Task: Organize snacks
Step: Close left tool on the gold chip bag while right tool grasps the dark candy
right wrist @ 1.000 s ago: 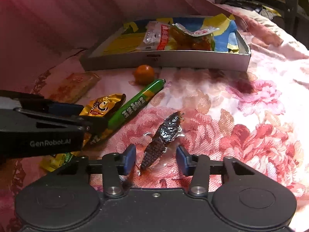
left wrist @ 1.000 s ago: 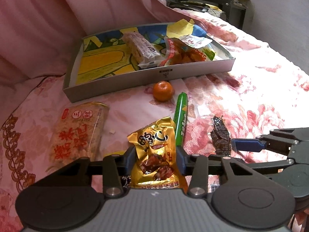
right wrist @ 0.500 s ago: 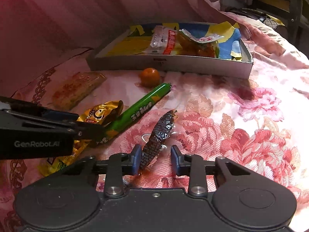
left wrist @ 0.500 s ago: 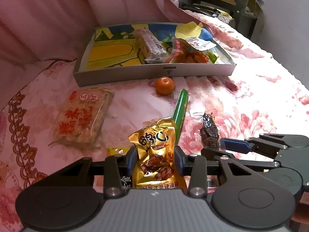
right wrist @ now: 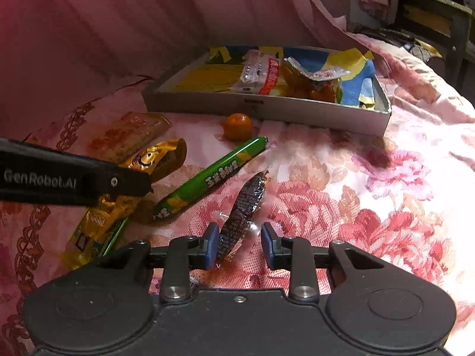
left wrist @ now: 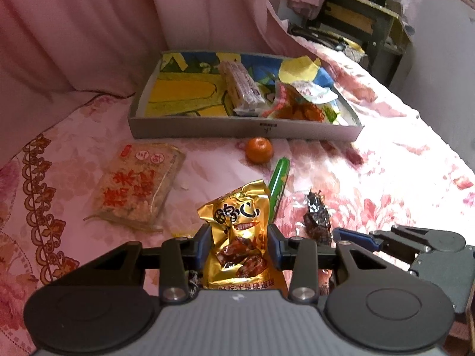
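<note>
Between the left gripper's (left wrist: 240,244) fingers sat the gold snack pouch (left wrist: 240,231), pinched on both sides. The right gripper (right wrist: 240,244) straddled the dark wrapped snack (right wrist: 242,210), jaws not quite shut on it. Ahead, the tray (left wrist: 207,126) held only a few packets. The orange (left wrist: 259,149), green stick (right wrist: 210,178) and rice cracker pack (left wrist: 138,182) lay outside, so lots left I'd say.

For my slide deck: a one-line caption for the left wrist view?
Left gripper clamps a gold snack bag on a floral bedsheet, tray ahead.
</note>
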A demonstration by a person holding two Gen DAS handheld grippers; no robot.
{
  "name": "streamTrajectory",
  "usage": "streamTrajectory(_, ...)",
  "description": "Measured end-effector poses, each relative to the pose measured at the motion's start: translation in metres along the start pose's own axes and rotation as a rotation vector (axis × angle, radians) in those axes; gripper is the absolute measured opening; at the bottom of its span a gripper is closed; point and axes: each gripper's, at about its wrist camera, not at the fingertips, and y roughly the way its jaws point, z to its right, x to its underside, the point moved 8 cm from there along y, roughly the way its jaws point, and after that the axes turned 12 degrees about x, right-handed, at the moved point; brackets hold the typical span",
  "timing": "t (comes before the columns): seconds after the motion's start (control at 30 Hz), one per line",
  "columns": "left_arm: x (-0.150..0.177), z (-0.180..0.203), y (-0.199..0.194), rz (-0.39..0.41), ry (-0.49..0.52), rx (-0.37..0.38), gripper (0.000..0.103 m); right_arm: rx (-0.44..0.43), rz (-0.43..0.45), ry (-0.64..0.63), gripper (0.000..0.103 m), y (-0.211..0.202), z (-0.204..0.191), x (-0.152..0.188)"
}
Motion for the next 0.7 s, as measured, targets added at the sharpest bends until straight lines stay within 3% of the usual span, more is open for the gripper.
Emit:
streamTrajectory(0.4, -0.008, -0.001, -0.006, 0.052, -0.025, 0.018, 0.043, 0.037, 0.06, -0.068, 0.03, -0.005, -0.004, -0.004)
streamTrajectory(0.7, -0.009, -0.001, -0.008, 0.061, -0.031, 0.022, 0.043, 0.139, 0.134, -0.25, 0.028, -0.008, -0.016, -0.002)
